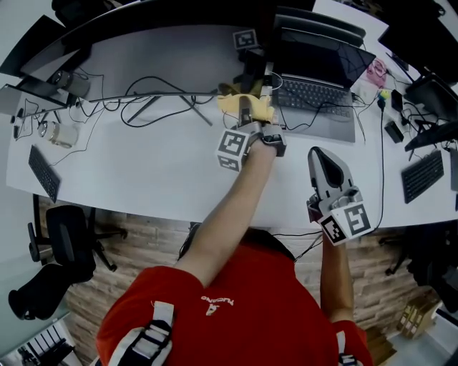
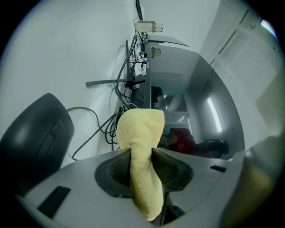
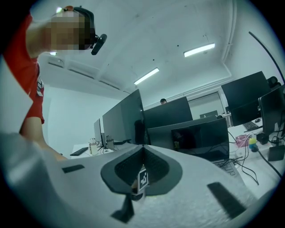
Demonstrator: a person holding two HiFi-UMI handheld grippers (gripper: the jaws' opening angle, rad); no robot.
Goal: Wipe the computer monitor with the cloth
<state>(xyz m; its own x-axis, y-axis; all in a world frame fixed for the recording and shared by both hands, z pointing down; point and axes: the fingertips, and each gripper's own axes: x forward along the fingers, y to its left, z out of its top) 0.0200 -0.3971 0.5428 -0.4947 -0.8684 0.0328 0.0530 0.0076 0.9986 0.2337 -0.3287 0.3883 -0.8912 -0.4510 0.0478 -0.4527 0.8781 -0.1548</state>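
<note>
The wide dark curved computer monitor (image 1: 179, 13) is cut off at the upper edge. The folded pale-yellow terry cloth (image 2: 140, 129) is pinched by the left hand-held gripper (image 2: 141, 152); the right hand-held gripper (image 3: 142, 148) is pressed together.

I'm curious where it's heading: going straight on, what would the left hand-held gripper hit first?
Probably the monitor just ahead, with the clamped yellow cloth touching first; depth is unclear.

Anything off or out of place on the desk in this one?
Nothing spilled or broken. Loose cables sprawl across the desk by the monitor. The cloth sits pinched in the left gripper; the right gripper is shut, empty, tilted upward.
</note>
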